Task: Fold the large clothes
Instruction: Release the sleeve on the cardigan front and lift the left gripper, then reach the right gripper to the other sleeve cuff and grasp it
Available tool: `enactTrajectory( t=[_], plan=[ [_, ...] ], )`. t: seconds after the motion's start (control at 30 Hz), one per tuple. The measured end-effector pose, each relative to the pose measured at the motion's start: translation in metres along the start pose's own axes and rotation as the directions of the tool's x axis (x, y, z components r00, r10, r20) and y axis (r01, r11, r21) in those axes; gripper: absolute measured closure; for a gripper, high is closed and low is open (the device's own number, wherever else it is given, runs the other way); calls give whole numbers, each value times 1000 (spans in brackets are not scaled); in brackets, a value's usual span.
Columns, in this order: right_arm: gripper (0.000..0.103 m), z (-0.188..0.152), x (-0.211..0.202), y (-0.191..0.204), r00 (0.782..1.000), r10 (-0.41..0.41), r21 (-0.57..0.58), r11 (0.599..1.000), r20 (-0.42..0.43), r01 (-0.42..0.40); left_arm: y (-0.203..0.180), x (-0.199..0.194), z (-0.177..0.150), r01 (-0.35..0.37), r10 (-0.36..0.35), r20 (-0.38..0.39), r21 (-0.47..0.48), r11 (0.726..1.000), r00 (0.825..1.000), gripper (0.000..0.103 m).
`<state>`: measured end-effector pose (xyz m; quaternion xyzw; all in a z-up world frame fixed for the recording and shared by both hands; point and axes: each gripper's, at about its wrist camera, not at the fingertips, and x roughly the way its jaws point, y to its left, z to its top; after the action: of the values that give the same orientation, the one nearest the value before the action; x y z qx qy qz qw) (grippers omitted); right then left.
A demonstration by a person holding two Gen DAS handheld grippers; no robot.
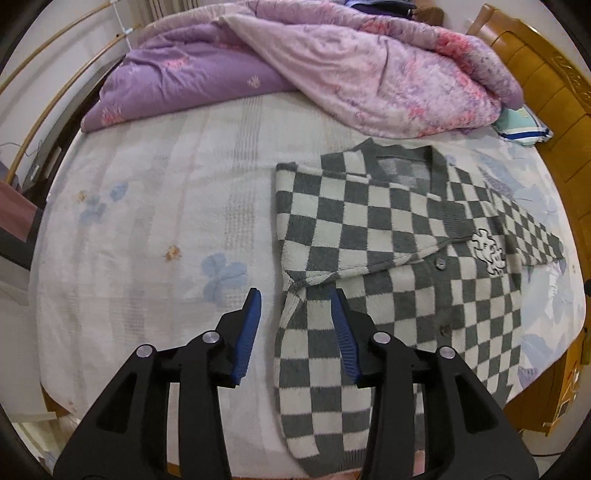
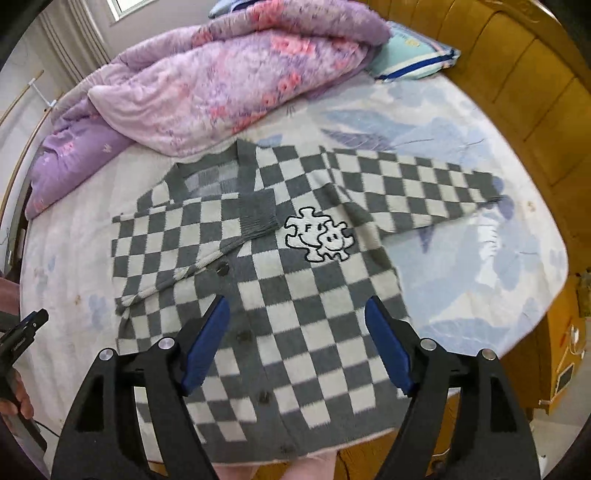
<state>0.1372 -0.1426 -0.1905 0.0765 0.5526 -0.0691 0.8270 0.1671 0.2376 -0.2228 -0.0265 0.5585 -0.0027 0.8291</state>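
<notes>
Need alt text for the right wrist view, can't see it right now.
The open right gripper hovers over a grey-and-white checkered cardigan spread on the bed, one sleeve folded across its front, the other lying out sideways. A purple quilt is heaped behind.

My two views were evenly and softly lit, bright enough to read every surface, with a cool, slightly washed cast. In my right wrist view a window (image 2: pixel 127 6) glowed at the top left edge, overexposed to near white. Shadows were faint and diffuse; only a thin dark rim showed under the folded sleeve of the cardigan (image 2: pixel 273 280). I saw no hard glare, just small highlights on my metal pivot pins. Both pictures bulged strongly, the bed (image 1: pixel 147 221) curving like a dome, with black vignette at the corners. The near hem in my right view looked smeared and soft; the centre stayed sharp.
</notes>
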Motion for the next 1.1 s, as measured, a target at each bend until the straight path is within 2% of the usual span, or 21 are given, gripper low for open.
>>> enactTrajectory(
  t=[0.17,0.27,0.6,0.67,0.73,0.8,0.9,1.0,1.1],
  plan=[
    [29,-14,-58,-2,999,-8,-34,999,48,10,-3,-47,-9,7,-6,28,-13,1000,1000,62],
    [21,-21,-84,-8,997,4,-33,999,78,-1,-7,-71,-15,6,-6,50,-12,1000,999,62],
    [16,-30,-125,-44,986,106,-90,991,128,-95,-47,-143,-48,-61,68,109,-68,996,992,58],
    [16,-29,-130,-58,978,150,-102,985,142,-136,-58,-153,-55,-82,91,112,-85,993,990,58],
    [16,-27,-136,-70,971,183,-113,980,154,-166,-77,-170,-67,-118,129,121,-95,988,984,48],
    [16,-21,-146,-92,961,203,-112,976,185,-185,-89,-186,-76,-132,146,131,-114,985,981,45],
    [9,-13,-155,-122,946,246,-83,969,212,-234,-103,-203,-83,-158,176,129,-134,978,976,43],
    [9,-3,-164,-145,946,221,-121,973,239,-196,-120,-222,-85,-225,243,150,-130,966,958,41],
    [9,6,-174,-172,947,157,-125,984,280,-127,-137,-239,-83,-235,256,191,-123,964,948,39]
  ],
)
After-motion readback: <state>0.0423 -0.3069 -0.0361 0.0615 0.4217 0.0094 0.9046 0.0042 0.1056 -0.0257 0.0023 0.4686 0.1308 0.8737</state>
